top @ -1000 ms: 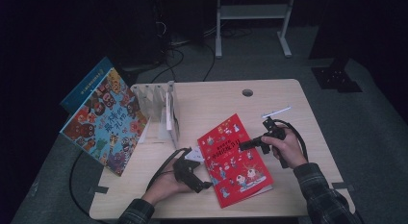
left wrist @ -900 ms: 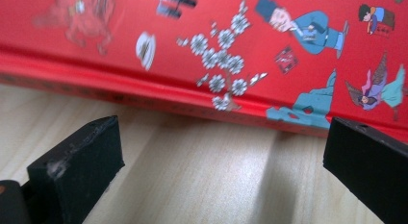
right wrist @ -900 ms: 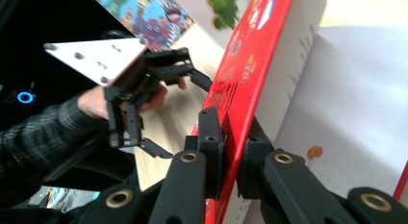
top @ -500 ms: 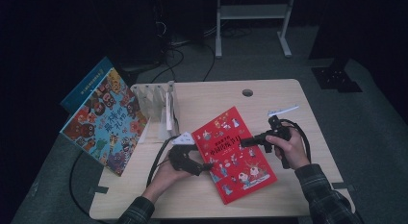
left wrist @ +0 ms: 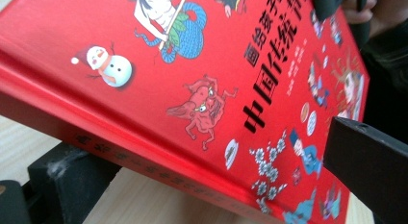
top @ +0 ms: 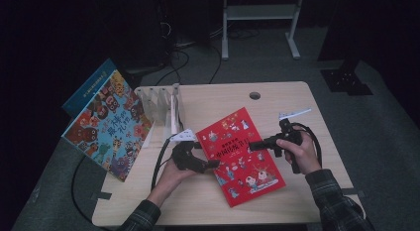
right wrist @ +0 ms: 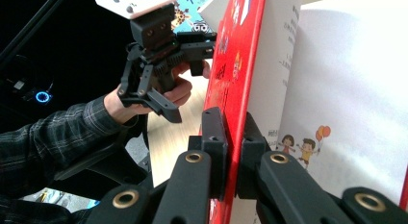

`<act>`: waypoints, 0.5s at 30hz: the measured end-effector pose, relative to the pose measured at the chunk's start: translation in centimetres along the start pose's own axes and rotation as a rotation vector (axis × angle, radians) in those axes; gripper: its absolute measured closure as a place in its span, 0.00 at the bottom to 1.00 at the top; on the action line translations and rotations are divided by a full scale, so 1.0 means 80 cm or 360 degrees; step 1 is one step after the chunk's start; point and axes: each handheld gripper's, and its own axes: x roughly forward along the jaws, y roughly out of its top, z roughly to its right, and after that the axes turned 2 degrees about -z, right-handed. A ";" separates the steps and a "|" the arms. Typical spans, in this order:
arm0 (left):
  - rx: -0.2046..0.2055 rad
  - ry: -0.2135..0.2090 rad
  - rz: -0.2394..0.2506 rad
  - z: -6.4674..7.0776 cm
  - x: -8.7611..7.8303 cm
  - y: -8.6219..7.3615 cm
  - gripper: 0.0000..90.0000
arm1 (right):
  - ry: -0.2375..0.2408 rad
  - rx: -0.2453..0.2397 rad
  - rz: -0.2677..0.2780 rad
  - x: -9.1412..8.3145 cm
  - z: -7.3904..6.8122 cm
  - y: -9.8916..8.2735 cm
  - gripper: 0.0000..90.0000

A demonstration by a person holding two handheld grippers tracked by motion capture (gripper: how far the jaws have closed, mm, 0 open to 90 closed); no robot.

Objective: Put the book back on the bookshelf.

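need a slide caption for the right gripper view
Right hand-held gripper clamps the front cover of the red picture book, while the left hand-held gripper grips the far edge.

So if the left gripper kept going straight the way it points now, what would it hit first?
The left gripper already has the red book between its jaws, so the book's spine edge comes first. Beyond the book, probably the right gripper, clamped on its cover, though depth is unclear.
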 end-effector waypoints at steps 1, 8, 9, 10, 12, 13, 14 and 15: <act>0.0005 -0.0001 0.0013 0.001 -0.002 0.002 0.00 | -0.0001 -0.0006 0.0001 0.000 -0.001 0.000 0.94; 0.0051 -0.0027 0.0093 0.005 -0.013 0.015 0.00 | -0.0078 -0.0042 0.0000 0.000 -0.005 -0.002 0.87; 0.0061 -0.0031 0.0102 0.006 -0.013 0.017 0.00 | -0.0109 -0.0048 -0.0004 0.000 -0.006 -0.002 0.86; 0.0064 -0.0033 0.0116 0.007 -0.013 0.018 0.00 | -0.0129 -0.0056 -0.0005 0.000 -0.006 -0.003 0.85; 0.0078 -0.0039 0.0136 0.009 -0.014 0.021 0.00 | -0.0192 -0.0062 -0.0010 0.000 -0.008 -0.004 0.81; 0.0084 -0.0042 0.0142 0.010 -0.014 0.022 0.00 | -0.0217 -0.0075 -0.0007 0.001 -0.008 -0.006 0.80; 0.0084 -0.0042 0.0142 0.010 -0.014 0.022 0.00 | -0.0243 -0.0072 -0.0006 0.001 -0.010 -0.007 0.78; 0.0087 -0.0052 0.0166 0.012 -0.013 0.025 0.00 | -0.0283 -0.0086 -0.0009 0.001 -0.011 -0.008 0.76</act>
